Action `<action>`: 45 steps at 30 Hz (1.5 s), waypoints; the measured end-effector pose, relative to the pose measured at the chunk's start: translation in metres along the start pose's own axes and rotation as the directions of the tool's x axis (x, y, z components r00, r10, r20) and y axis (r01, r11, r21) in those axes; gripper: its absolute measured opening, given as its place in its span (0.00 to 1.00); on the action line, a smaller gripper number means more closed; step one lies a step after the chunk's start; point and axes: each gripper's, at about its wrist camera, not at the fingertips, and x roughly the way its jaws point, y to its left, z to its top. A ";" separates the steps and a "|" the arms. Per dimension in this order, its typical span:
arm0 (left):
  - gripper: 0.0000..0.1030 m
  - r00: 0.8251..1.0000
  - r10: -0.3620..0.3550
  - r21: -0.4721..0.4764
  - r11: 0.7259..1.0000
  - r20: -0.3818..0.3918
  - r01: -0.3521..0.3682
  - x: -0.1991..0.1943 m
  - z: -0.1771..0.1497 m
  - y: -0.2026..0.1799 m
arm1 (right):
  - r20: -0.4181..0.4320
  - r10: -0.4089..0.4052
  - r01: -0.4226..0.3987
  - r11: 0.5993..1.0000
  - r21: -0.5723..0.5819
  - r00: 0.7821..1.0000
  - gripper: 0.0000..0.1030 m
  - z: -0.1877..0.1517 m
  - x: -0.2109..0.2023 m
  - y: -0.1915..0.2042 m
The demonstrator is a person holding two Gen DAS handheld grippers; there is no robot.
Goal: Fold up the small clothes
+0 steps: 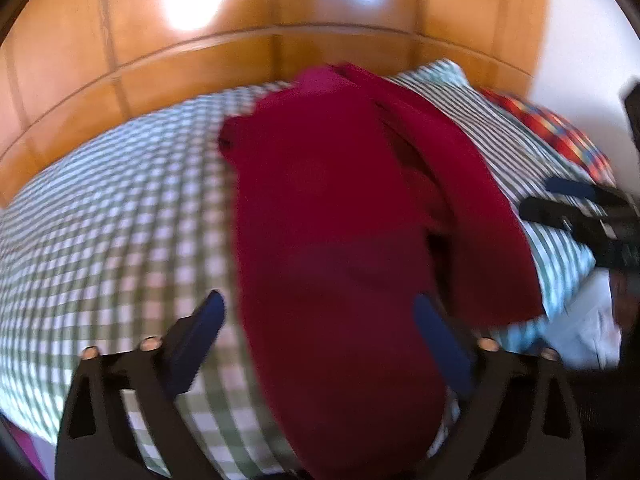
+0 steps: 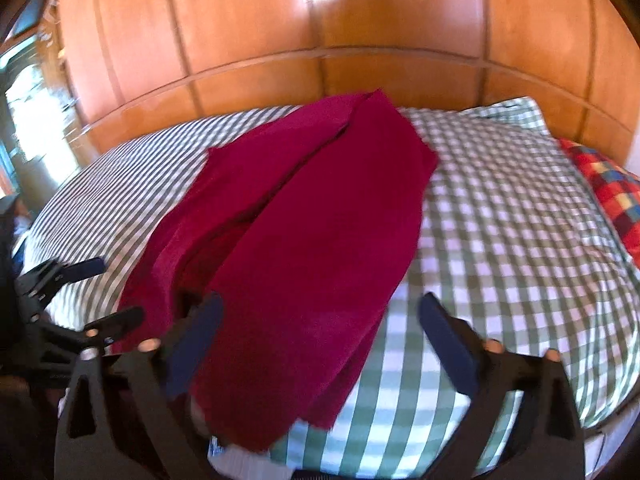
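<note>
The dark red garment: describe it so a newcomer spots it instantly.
Start at the wooden headboard, then look down to the green checked bedding. The dark red garment lies lengthwise down its middle, the only plain, unpatterned fabric there; the cushion at the edge is multicoloured plaid.

A green-checked cover [image 2: 500,208] fills the frame's middle and right. A striped sheet [image 2: 108,184] lies at left. Wood panelling [image 2: 360,20] spans the top. A multicoloured plaid cloth [image 2: 612,196] sits at the right edge.
</note>
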 end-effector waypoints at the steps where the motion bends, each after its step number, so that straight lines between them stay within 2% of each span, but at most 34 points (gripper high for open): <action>1: 0.77 1.000 -0.019 0.028 0.999 -0.014 0.020 0.001 -0.005 -0.005 | -0.017 0.022 -0.022 1.000 -0.002 1.000 0.71 -0.004 0.000 -0.001; 2: 0.73 0.999 -0.032 0.052 0.998 -0.028 0.034 0.003 -0.009 -0.009 | -0.037 0.044 -0.045 0.999 -0.009 0.998 0.66 -0.007 0.000 0.000; 5: 0.71 0.997 -0.044 0.108 0.993 -0.070 0.051 0.011 -0.022 -0.020 | -0.081 0.110 -0.113 0.993 -0.042 0.991 0.64 -0.017 0.002 0.010; 7: 0.64 0.995 -0.038 0.131 0.990 -0.091 0.050 0.016 -0.028 -0.026 | -0.106 0.126 -0.133 0.989 -0.059 0.986 0.64 -0.021 0.006 0.018; 9: 0.47 0.996 -0.009 0.161 0.987 -0.092 0.024 0.020 -0.032 -0.027 | -0.137 0.110 -0.124 0.987 -0.098 0.985 0.61 -0.024 0.014 0.026; 10: 0.41 0.996 -0.011 0.162 0.987 -0.084 0.024 0.020 -0.032 -0.026 | -0.149 0.098 -0.116 0.986 -0.120 0.984 0.46 -0.025 0.017 0.030; 11: 0.21 0.997 -0.025 0.152 0.988 -0.077 0.036 0.018 -0.032 -0.023 | -0.153 0.067 -0.090 0.984 -0.152 0.986 0.26 -0.027 0.020 0.034; 12: 0.03 0.996 -0.045 0.123 0.991 -0.072 0.054 0.014 -0.030 -0.016 | -0.151 0.055 -0.079 0.983 -0.163 0.987 0.21 -0.027 0.021 0.034; 14: 0.00 0.994 -0.093 0.059 0.994 -0.057 0.096 0.008 -0.022 -0.002 | -0.136 0.050 -0.073 0.983 -0.166 0.989 0.09 -0.024 0.017 0.029; 17: 0.00 0.993 -0.122 -0.052 0.991 0.004 0.122 -0.008 -0.007 0.031 | -0.103 0.036 -0.053 0.985 -0.163 0.994 0.08 -0.013 0.003 0.013; 20: 0.00 0.990 -0.123 -0.165 0.977 0.069 0.133 -0.022 0.010 0.068 | -0.051 0.016 -0.021 0.995 -0.100 0.999 0.08 0.008 -0.018 -0.021; 22: 0.00 0.991 -0.071 -0.231 0.968 0.110 0.095 -0.029 0.023 0.097 | -0.003 -0.077 0.076 0.994 -0.079 0.997 0.08 0.022 -0.029 -0.048; 25: 0.00 0.988 0.037 -0.327 0.945 0.148 0.013 -0.036 0.045 0.146 | 0.046 -0.237 0.238 0.971 -0.014 0.970 0.07 0.044 -0.037 -0.100; 26: 0.00 0.985 0.082 -0.350 0.936 0.155 -0.023 -0.038 0.052 0.160 | 0.055 -0.308 0.308 0.951 0.005 0.950 0.07 0.054 -0.035 -0.121; 27: 0.00 0.979 0.133 -0.380 0.923 0.157 -0.064 -0.040 0.062 0.177 | 0.053 -0.340 0.340 0.940 0.025 0.939 0.07 0.059 -0.034 -0.136; 29: 0.00 0.968 0.199 -0.450 0.886 0.154 -0.111 -0.041 0.078 0.209 | 0.035 -0.415 0.412 0.909 0.071 0.909 0.07 0.073 -0.026 -0.170; 30: 0.00 0.957 0.251 -0.492 0.857 0.146 -0.150 -0.041 0.088 0.229 | 0.026 -0.469 0.465 0.881 0.090 0.883 0.07 0.081 -0.020 -0.190; 31: 0.00 0.943 0.306 -0.525 0.828 0.132 -0.195 -0.039 0.098 0.247 | 0.009 -0.513 0.510 0.854 0.108 0.858 0.07 0.089 -0.013 -0.208; 32: 0.00 0.933 0.339 -0.540 0.811 0.119 -0.226 -0.039 0.105 0.257 | -0.005 -0.539 0.536 0.836 0.121 0.842 0.07 0.094 -0.009 -0.220; 33: 0.00 0.912 0.401 -0.565 0.774 0.089 -0.285 -0.036 0.114 0.274 | -0.033 -0.586 0.584 0.798 0.147 0.809 0.07 0.102 0.000 -0.241; 34: 0.00 0.896 0.441 -0.593 0.738 0.060 -0.323 -0.035 0.118 0.291 | -0.047 -0.604 0.603 0.781 0.161 0.795 0.07 0.102 0.002 -0.252; 36: 0.00 0.872 0.489 -0.612 0.695 0.017 -0.378 -0.025 0.135 0.312 | -0.088 -0.644 0.647 0.736 0.201 0.760 0.07 0.111 0.014 -0.280; 37: 0.00 0.847 0.532 -0.624 0.661 -0.004 -0.418 -0.024 0.140 0.318 | -0.096 -0.656 0.659 0.723 0.205 0.749 0.07 0.112 0.016 -0.283; 38: 0.00 0.844 0.536 -0.641 0.647 -0.003 -0.414 -0.024 0.143 0.322 | -0.114 -0.669 0.676 0.705 0.215 0.734 0.10 0.115 0.020 -0.294; 39: 0.00 0.857 0.516 -0.651 0.652 0.004 -0.390 -0.024 0.145 0.324 | -0.123 -0.672 0.680 0.699 0.223 0.731 0.14 0.115 0.020 -0.295; 40: 0.00 0.867 0.498 -0.657 0.658 0.011 -0.369 -0.025 0.145 0.323 | -0.124 -0.666 0.674 0.702 0.231 0.736 0.31 0.114 0.020 -0.293; 41: 0.05 0.874 0.485 -0.659 0.666 0.024 -0.351 -0.026 0.143 0.319 | -0.116 -0.659 0.665 0.709 0.236 0.743 0.49 0.113 0.019 -0.292; 42: 0.20 0.884 0.466 -0.653 0.681 0.038 -0.331 -0.025 0.138 0.312 | -0.098 -0.657 0.659 0.715 0.232 0.747 0.55 0.110 0.017 -0.283; 43: 0.30 0.897 0.439 -0.646 0.698 0.045 -0.309 -0.021 0.137 0.303 | -0.086 -0.648 0.649 0.728 0.221 0.756 0.64 0.107 0.015 -0.274; 44: 0.49 0.916 0.396 -0.638 0.721 0.060 -0.269 -0.016 0.133 0.295 | -0.085 -0.634 0.635 0.742 0.213 0.769 0.68 0.103 0.016 -0.263; 45: 0.56 0.941 0.326 -0.624 0.756 0.095 -0.198 -0.010 0.124 0.278 | -0.082 -0.578 0.581 0.786 0.210 0.812 0.69 0.094 0.014 -0.247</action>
